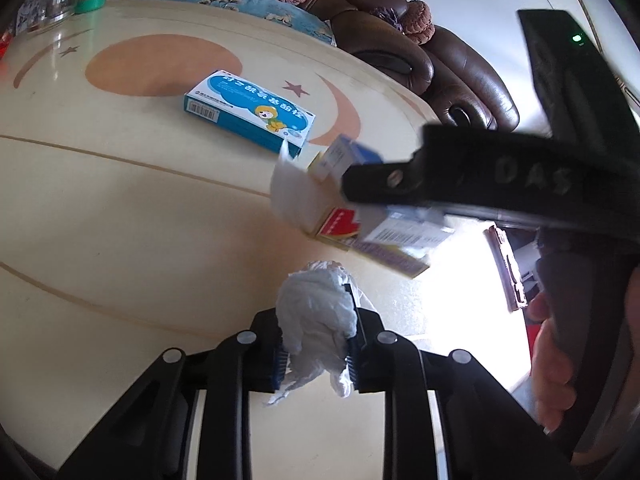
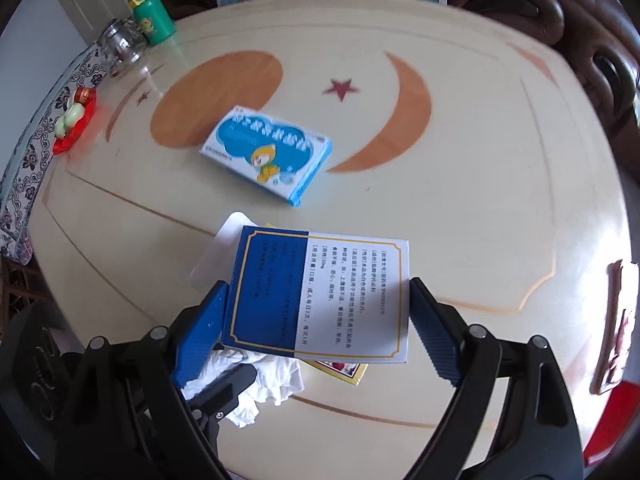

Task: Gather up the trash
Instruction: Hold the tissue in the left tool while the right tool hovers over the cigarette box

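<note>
A crumpled white tissue (image 1: 312, 296) is pinched just above the cream table (image 1: 120, 220), with my left gripper (image 1: 316, 320) shut on it. In the right wrist view the same tissue (image 2: 276, 376) shows at the bottom left, under the box. My right gripper (image 2: 318, 286) is shut on a blue and white medicine box (image 2: 320, 296), one blue pad on each long edge. Seen from the left wrist view, that box (image 1: 356, 156) hangs tilted under the right gripper (image 1: 352, 188). A red and yellow box (image 1: 344, 232) lies beneath it. A light-blue cartoon box (image 2: 268, 154) lies flat mid-table.
A green bottle (image 2: 150, 16), a glass jar (image 2: 120, 44) and a red dish (image 2: 76, 120) stand at the table's far left edge. A brown sofa (image 1: 400, 40) with cushions runs behind the table. A person's hand (image 1: 556, 360) grips the right gripper's handle.
</note>
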Available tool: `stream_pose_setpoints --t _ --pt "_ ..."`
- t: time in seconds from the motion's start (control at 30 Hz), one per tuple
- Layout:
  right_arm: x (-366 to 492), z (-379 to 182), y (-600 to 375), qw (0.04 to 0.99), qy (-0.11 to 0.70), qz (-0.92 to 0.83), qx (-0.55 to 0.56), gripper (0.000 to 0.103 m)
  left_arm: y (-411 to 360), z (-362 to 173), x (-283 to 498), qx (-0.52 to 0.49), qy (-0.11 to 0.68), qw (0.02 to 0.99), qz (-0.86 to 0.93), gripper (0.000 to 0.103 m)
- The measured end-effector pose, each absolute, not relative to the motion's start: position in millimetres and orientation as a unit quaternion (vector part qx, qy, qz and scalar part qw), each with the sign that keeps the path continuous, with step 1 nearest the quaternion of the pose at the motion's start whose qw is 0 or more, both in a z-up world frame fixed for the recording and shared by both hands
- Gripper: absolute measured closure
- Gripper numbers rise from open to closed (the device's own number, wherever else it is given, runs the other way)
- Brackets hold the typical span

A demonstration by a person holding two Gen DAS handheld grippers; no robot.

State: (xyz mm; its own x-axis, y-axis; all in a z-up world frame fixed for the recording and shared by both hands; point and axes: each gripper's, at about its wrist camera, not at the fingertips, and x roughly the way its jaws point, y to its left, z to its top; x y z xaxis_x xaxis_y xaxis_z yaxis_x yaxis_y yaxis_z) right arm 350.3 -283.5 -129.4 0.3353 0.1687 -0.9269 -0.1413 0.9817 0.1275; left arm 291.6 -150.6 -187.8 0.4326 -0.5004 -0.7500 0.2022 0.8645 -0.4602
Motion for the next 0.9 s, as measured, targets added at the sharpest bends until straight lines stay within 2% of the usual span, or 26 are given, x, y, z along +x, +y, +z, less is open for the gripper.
stream_pose_setpoints --t 0.9 --pt "349 -143 -278 0.824 0.561 0.062 -0.055 0.016 -157 -198 305 -0.149 0.496 0.824 -0.229 0.080"
